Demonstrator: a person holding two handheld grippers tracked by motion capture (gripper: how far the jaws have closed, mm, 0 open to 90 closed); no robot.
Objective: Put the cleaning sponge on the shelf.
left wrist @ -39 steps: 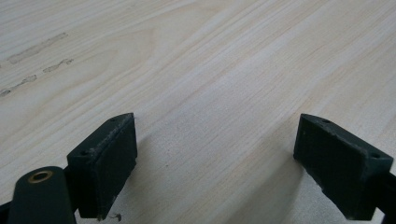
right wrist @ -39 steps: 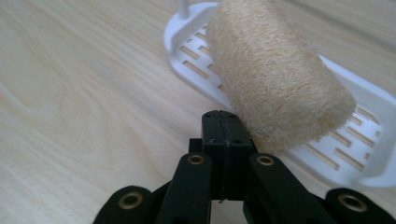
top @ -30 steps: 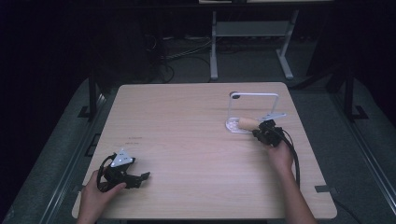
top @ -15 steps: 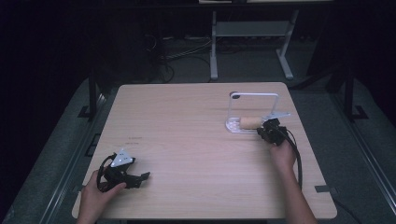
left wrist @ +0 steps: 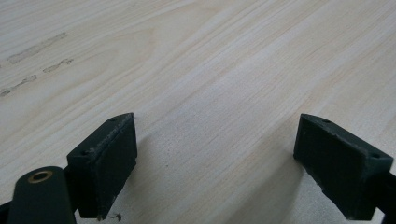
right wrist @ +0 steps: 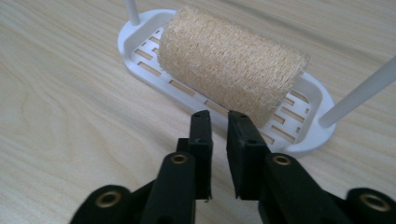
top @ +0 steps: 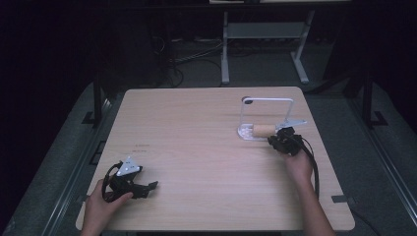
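The right gripper (right wrist: 219, 119) is held with its jaws nearly closed, a thin gap between them and nothing gripped, just in front of a loofah roll (right wrist: 231, 65) lying in a white slotted tray (right wrist: 140, 63) near the counter's (top: 196, 123) right edge. The left gripper (left wrist: 212, 163) is held wide open, low over bare wood, near the counter's front left corner.

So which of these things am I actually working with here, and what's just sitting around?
In play:
- loofah roll, lying in the white slotted tray
- white slotted tray with its wire frame
- right tool, jaws nearly closed, just short of the loofah

Idle:
- left tool, open over bare table
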